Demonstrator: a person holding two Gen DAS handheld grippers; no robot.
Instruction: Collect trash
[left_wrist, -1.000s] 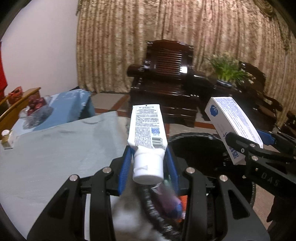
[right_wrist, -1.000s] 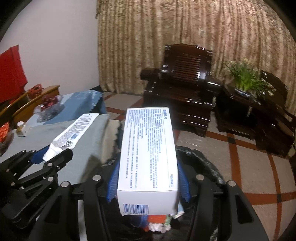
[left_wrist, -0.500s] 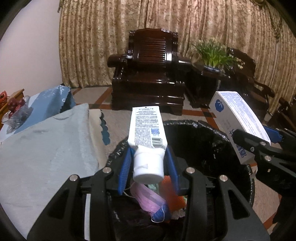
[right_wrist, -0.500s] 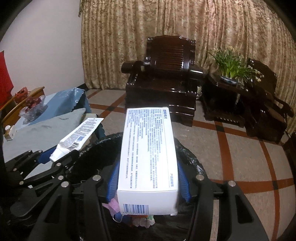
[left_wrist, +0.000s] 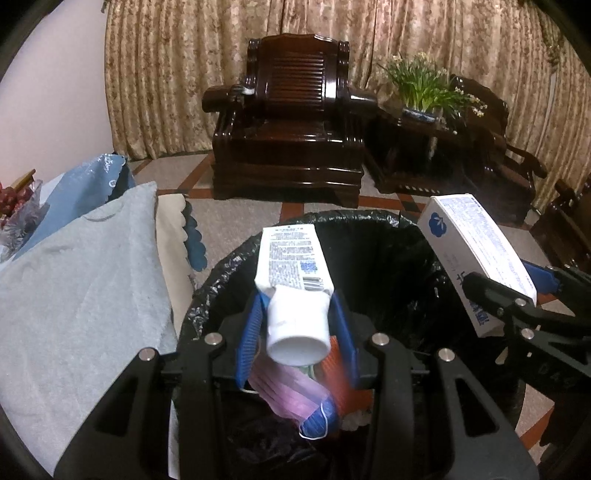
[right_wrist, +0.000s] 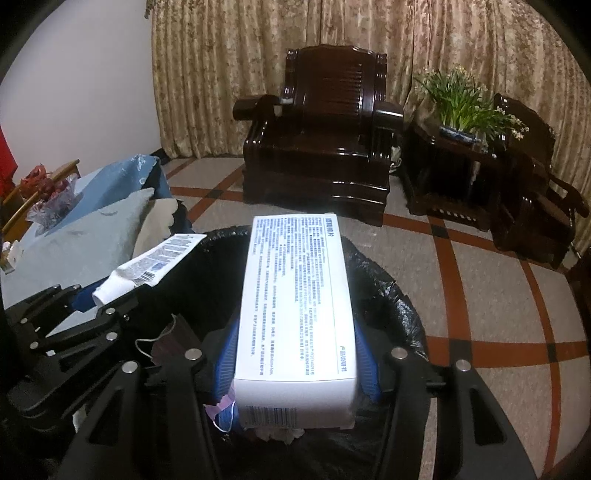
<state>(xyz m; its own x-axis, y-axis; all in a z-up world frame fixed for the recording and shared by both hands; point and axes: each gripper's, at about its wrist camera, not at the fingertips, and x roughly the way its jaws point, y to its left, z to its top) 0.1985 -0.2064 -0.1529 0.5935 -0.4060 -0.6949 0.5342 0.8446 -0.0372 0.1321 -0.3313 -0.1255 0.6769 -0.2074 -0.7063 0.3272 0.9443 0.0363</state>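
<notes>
Left gripper (left_wrist: 297, 325) is clamped on a white tube (left_wrist: 291, 266) at its cap end, blue pads pressed against both sides. The tube's long axis runs forward along the fingers, cap toward the camera, flat crimped end pointing away and slightly upward, printed label face up. It hangs over the open mouth of the trash bin (left_wrist: 388, 236), which is lined with a black bag.

Right gripper (right_wrist: 295, 354) grips a white carton (right_wrist: 295, 310) across its width, near the barcode end. The carton's long axis also runs forward along the fingers, printed panel up, far end reaching to the bin's far rim in this view. It too is held above the bin opening, to the right of the tube and well apart from it.

Inside the bin lie a pink face mask (left_wrist: 291, 391) and an orange wrapper (left_wrist: 340, 373). A grey cloth (left_wrist: 85, 280) covers the counter just left of the bin. Beyond stand a dark wooden armchair (left_wrist: 291, 122) and a potted plant (left_wrist: 424, 88).
</notes>
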